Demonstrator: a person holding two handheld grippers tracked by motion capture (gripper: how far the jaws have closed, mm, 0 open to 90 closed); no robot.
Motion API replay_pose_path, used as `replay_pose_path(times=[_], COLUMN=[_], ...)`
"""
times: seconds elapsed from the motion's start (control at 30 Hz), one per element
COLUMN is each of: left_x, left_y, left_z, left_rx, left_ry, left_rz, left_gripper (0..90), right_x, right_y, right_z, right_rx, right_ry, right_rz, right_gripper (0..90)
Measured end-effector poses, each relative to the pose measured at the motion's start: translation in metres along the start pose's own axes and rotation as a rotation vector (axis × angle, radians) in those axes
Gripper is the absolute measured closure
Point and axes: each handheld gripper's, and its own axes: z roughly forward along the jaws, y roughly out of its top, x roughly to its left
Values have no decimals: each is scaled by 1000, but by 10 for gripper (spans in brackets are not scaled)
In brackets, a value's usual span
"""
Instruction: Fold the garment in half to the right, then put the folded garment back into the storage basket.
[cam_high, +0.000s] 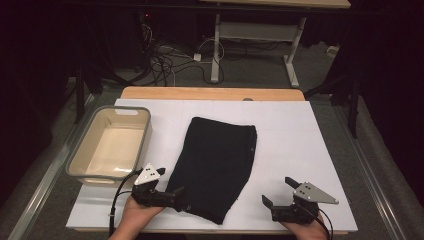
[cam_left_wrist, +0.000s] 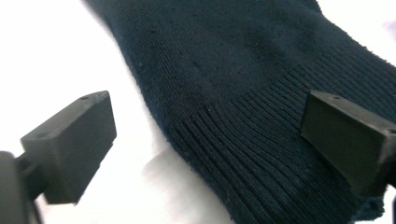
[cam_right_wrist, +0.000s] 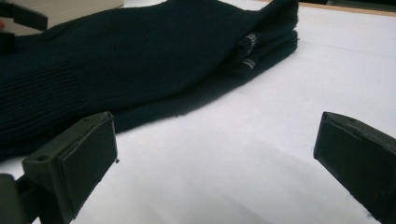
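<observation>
A folded black knit garment (cam_high: 215, 165) lies in the middle of the white table top (cam_high: 300, 140), its ribbed hem toward the near edge. My left gripper (cam_high: 170, 181) is open at the hem's near-left corner. In the left gripper view (cam_left_wrist: 205, 140) one jaw is over bare table and the other over the ribbed knit (cam_left_wrist: 243, 70). My right gripper (cam_high: 279, 191) is open over bare table, to the right of the garment. In the right gripper view (cam_right_wrist: 215, 154) nothing lies between its jaws; the garment (cam_right_wrist: 140, 60) is ahead to the left, with the left gripper (cam_right_wrist: 18, 16) behind it.
A grey-rimmed beige basin (cam_high: 145, 135) stands empty on the table's left side, close to the left gripper. Bare white surface stretches right of the garment. Beyond the wooden far edge (cam_high: 210, 93) are floor cables (cam_high: 165, 60) and another table's legs (cam_high: 216, 50).
</observation>
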Motion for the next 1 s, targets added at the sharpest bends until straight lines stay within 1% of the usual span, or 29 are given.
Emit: replay_pose_path(times=[0.2, 0.27, 0.33, 0.43, 0.5, 0.53, 0.63, 0.67, 0.8, 1.0], left_x=[0, 1, 1, -2, -1, -1, 0, -1, -1, -1], left_y=[0, 1, 2, 3, 4, 4, 4, 4, 4, 9], left_z=[2, 3, 5, 8, 8, 8, 6, 5, 4, -2], left_rx=[18, 32, 55, 94, 119, 124, 139, 147, 169, 208], left_ry=[7, 5, 1, 13, 10, 7, 12, 13, 14, 11], left_rz=[-5, -9, -12, 6, 0, -7, -9, -10, -21, -20], left_gripper=[0, 0, 0, 0, 0, 0, 0, 0, 0, 0], right_x=[1, 2, 2, 1, 2, 2, 3, 4, 5, 6], right_y=[1, 0, 0, 0, -1, -1, -2, -2, -3, -3], right_z=[0, 0, 0, 1, 2, 2, 3, 2, 2, 3], right_rx=[-15, -13, -15, -14, -13, -12, -1, 0, -1, 4], right_ry=[-13, -17, -19, -19, -16, -13, -9, -8, -8, -11], right_rz=[-4, -8, -5, 0, -2, -2, -7, -2, -12, -15], right_gripper=[0, 0, 0, 0, 0, 0, 0, 0, 0, 0])
